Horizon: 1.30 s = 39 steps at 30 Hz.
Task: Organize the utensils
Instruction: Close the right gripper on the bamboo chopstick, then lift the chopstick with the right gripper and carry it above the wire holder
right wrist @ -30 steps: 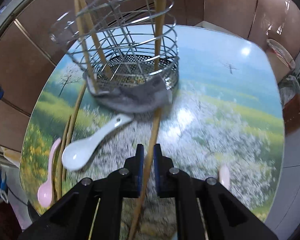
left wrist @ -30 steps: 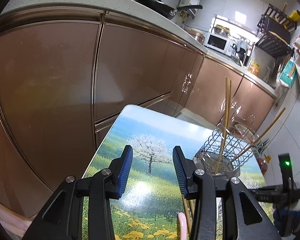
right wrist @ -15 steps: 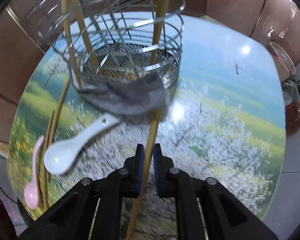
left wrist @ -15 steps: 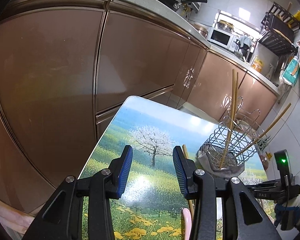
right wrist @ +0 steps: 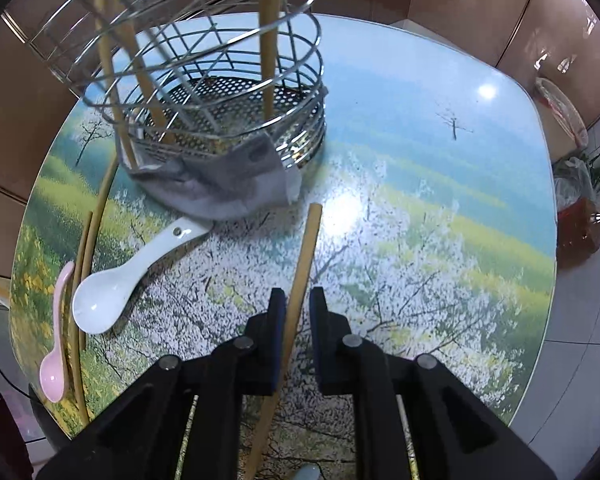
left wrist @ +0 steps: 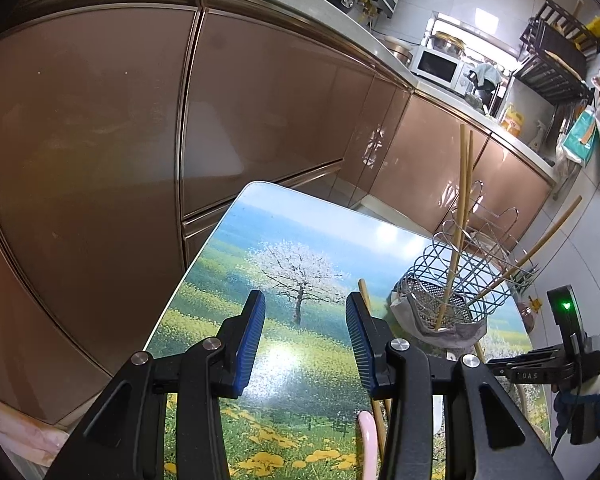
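Your right hand-held gripper (right wrist: 298, 310), lower centre, has just been opening, its jaws slightly apart around a chopstick (right wrist: 305, 256) on the desk (right wrist: 440, 200). Your left hand-held gripper (left wrist: 305, 330) gapes empty.

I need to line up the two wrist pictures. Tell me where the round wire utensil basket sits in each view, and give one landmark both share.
Left wrist view: the round wire utensil basket stands at mid right, beyond the right finger of the left gripper.
Right wrist view: the basket fills the upper left, ahead of the right gripper.
Shared landmark: the grey cloth under the basket.
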Available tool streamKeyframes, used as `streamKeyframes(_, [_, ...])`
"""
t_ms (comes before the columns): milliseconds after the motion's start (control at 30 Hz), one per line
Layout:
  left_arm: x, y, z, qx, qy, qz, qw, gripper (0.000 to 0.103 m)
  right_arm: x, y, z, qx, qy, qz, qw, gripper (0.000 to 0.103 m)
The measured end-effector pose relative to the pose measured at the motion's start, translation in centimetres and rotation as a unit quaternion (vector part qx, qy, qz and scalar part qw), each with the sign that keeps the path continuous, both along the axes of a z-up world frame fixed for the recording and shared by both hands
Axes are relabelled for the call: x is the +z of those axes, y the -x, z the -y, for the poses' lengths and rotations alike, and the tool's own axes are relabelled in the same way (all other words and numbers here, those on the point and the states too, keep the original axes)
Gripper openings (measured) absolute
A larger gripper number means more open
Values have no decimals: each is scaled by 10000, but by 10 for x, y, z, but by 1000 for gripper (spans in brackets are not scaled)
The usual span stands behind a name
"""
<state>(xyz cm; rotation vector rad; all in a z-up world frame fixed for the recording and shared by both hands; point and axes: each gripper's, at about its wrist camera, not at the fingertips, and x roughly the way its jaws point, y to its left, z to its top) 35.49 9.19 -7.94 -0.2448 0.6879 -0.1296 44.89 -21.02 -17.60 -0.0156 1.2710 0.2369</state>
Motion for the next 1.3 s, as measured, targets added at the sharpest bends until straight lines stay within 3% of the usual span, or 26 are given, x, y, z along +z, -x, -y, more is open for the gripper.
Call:
streamKeyframes(167, [-6,-5,-3,46,98,-126,9999,41,-2,-9,-7,146,187,-68,9997,9])
streamKeyframes(300, [-10,-7,2,-26,-27,-328,9995,41,-4,-19,-5,39,-31,-177,9998,7])
streamKeyframes(533, [-10,-5,7,-57,-202,-523,9984,41,16,-9,7,-40,-445,225,9987,6])
streamKeyframes(1000, [9,12,25,-178,-335,-433,9983,41,89,67,29,-81,-1190,1297,9844,6])
streamKeyframes(1300, [19,19,38,-277,-425,-359,9981,41,167,98,36,36,-1422,2311,9625,6])
